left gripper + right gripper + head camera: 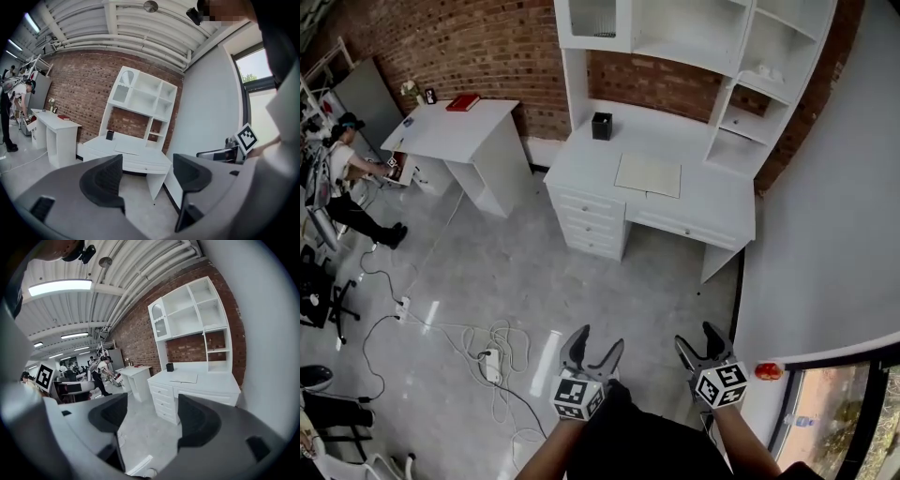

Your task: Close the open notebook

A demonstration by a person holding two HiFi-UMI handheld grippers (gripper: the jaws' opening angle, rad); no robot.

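The notebook (649,174) lies flat and open on the white desk (581,164) against the brick wall, pale pages up. It also shows in the left gripper view as the notebook (131,148) and in the right gripper view as the notebook (183,377). My left gripper (598,345) and right gripper (696,339) hover low in the head view, over the floor and well short of the desk. Both are open with nothing between the jaws. The left gripper (147,176) and the right gripper (152,420) each look toward the desk from a distance.
A black pen holder (601,126) stands at the desk's back left, under a white shelf hutch (694,37). A second white table (455,127) with a red book (463,102) stands left, a person (342,169) beside it. Cables and a power strip (490,366) lie on the floor.
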